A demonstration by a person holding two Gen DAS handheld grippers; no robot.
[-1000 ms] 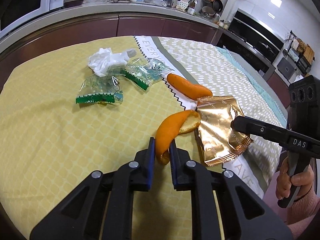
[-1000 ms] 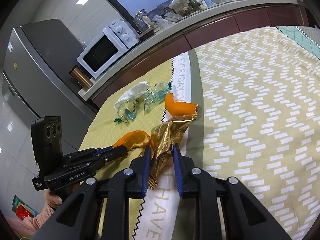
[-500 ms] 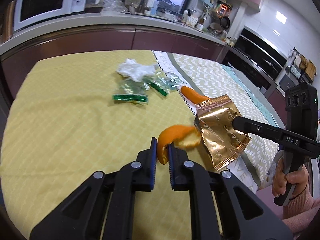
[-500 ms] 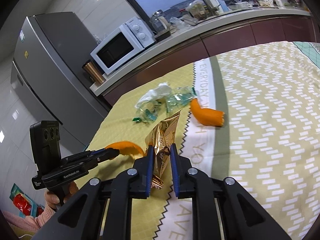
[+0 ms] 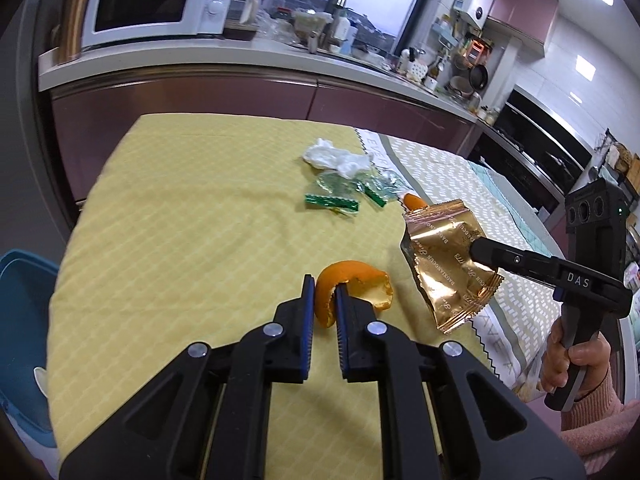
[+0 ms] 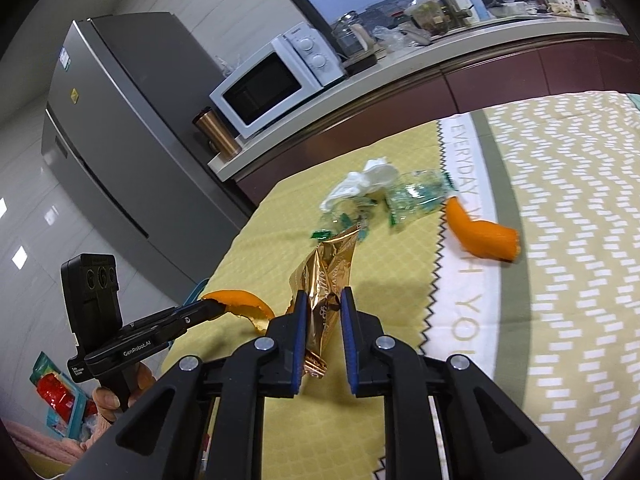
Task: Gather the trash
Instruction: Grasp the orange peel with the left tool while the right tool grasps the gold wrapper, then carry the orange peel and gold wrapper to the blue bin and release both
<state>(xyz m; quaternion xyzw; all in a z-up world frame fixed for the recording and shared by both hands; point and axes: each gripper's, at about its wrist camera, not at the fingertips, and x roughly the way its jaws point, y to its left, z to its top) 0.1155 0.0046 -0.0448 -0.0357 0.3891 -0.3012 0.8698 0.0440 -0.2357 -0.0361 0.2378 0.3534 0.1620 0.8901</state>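
Setting: a kitchen tabletop (image 5: 168,240) under a yellow patterned cloth, with a counter and white microwave (image 5: 156,0) behind it.

Left hand-held gripper (image 5: 325,292): clenched on a curl of orange peel (image 5: 352,284), which is lifted clear of the cloth. The blue pads pinch one end of the strip and the rest arches out to the right.

Right hand-held gripper (image 6: 323,304): its jaws have just been closing and now grasp a gold foil wrapper (image 6: 326,280) by a lower corner. The wrapper hangs in the air above the cloth, upper edge pointing away.

Hand poses: both tools tilt forward and down over the near edge of the tabletop. Each is held by a pistol-style handle; the right hand (image 5: 576,364), in a pink sleeve, shows low at the side of the left view.

How the peel will likely handle: light, bendy and a little slick on the waxy side, so a firm pinch near one end suits it.

How the wrapper will likely handle: almost weightless, crinkly and slippery, so hold a crimped seam or corner.

Still on the tabletop: a second orange peel piece (image 6: 480,232), a crumpled white tissue (image 5: 336,158) and clear wrappers with green edges (image 5: 348,196), clustered near the cloth's middle seam.

Possible bin: a blue container (image 5: 22,320) sits below the table's left edge; its contents are unclear.
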